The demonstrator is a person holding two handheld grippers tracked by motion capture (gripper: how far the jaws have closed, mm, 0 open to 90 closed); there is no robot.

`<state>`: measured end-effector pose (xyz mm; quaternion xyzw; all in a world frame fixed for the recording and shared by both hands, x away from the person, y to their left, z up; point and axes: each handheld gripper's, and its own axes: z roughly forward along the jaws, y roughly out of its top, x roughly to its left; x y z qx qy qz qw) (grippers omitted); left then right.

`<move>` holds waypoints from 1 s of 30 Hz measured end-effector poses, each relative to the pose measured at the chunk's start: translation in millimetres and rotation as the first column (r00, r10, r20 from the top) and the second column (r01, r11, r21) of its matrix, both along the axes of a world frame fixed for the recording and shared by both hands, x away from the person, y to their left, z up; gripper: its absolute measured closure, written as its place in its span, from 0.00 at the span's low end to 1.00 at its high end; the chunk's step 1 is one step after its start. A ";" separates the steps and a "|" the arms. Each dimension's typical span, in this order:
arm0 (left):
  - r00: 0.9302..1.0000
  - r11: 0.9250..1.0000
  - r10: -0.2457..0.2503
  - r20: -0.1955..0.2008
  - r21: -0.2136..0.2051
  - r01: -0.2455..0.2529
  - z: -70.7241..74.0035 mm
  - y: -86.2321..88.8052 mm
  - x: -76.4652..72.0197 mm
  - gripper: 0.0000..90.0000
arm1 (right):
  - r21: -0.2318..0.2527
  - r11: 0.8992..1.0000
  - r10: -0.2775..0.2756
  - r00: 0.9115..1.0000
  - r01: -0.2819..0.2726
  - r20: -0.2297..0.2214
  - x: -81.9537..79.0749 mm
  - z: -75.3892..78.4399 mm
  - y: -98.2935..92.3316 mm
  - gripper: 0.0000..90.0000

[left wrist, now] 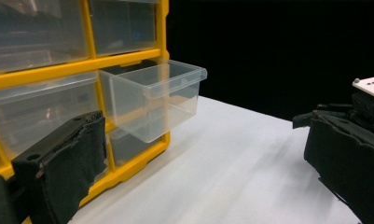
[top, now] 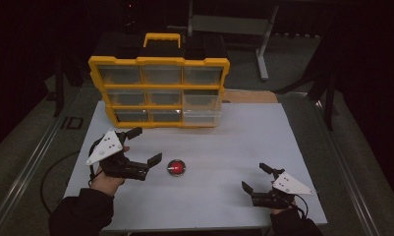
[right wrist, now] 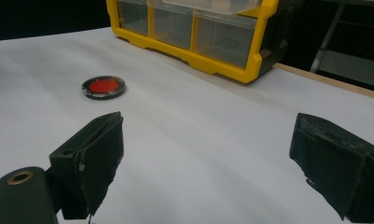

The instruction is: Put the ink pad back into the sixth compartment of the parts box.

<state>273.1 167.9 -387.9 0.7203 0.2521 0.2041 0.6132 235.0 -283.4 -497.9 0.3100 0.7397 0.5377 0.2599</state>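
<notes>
Disc (top: 176,167), round and flat with a red centre inside a dark rim, lies on the white counter (top: 219,147) just beside the lower jaw of the left gripper (top: 146,145). Being round, it has no long axis; its red face points up. In the right gripper view the disc (right wrist: 103,87) sits well ahead of the jaws and to their left, apart from them.

Both grippers are released, jaws spread wide with nothing between them. The jaws are black, with rough padded inner faces. The left gripper is held in a hand (top: 107,178) in a dark sleeve; a pale three-cornered plate tops it. The right gripper (top: 257,178) hovers near the counter's near right corner, well apart from the disc.

Beyond stands a yellow plastic organizer (top: 157,89) with a handle on top and three rows of clear drawers. One clear drawer (left wrist: 155,99) at its right side is pulled partly out, and looks empty. What the other drawers hold is hard to make out. The organizer's top and left are cut off in the left gripper view.
</notes>
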 end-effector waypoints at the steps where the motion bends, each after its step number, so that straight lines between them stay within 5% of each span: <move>1: 1.000 1.000 -0.009 -0.002 0.010 0.009 -0.1 -2.7 1.6 0.00 | 0.002 1.000 -0.002 1.000 0.002 -0.002 -0.2 0.0 0.4 0.11; 16: 0.997 0.997 -0.067 -0.047 0.036 0.069 -10.9 -33.6 20.6 0.00 | -0.011 1.000 0.012 1.000 -0.012 -0.002 1.0 -1.7 1.0 0.11; 21: 0.992 0.995 -0.084 -0.090 0.040 0.088 -23.1 -39.5 27.9 0.00 | -0.017 1.000 0.020 1.000 -0.020 -0.009 1.4 -2.5 2.2 0.11; 30: 0.982 0.988 -0.085 -0.166 0.112 0.105 -54.1 -50.1 39.1 0.00 | -0.021 0.999 0.029 0.999 -0.030 -0.016 1.7 -3.4 3.4 0.11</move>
